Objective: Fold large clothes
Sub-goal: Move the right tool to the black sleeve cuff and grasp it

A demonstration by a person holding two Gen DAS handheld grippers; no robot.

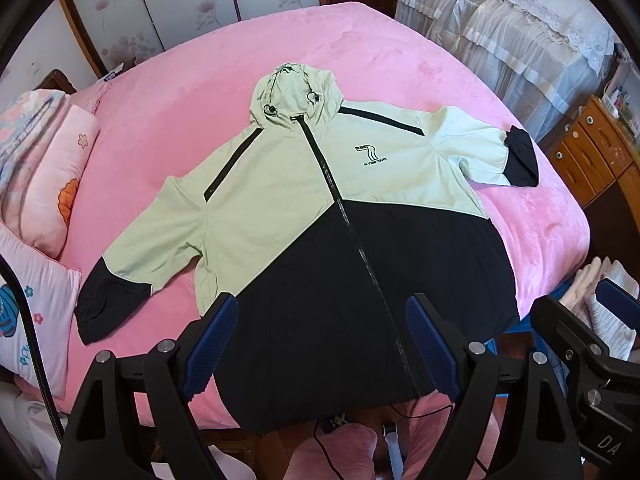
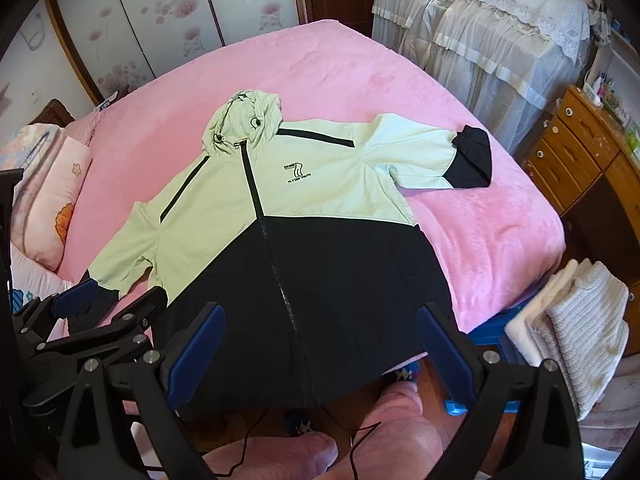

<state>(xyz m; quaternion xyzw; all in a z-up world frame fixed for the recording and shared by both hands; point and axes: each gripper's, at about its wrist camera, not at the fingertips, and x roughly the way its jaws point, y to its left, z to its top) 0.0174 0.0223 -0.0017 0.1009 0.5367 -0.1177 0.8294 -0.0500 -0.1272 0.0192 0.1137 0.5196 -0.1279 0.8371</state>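
Observation:
A pale green and black hooded jacket lies flat, front up and zipped, on the pink bed, hood toward the far side, both sleeves spread. Its black hem hangs over the near bed edge. It also shows in the right wrist view. My left gripper is open and empty, held above the black hem. My right gripper is open and empty, above the hem too. The right gripper shows at the right edge of the left view; the left gripper shows at the left of the right view.
Pink pillows lie at the bed's left. A wooden drawer unit stands right of the bed, with folded white towels near the corner. A lace-covered piece of furniture stands behind. Cables and pink-clad legs are below.

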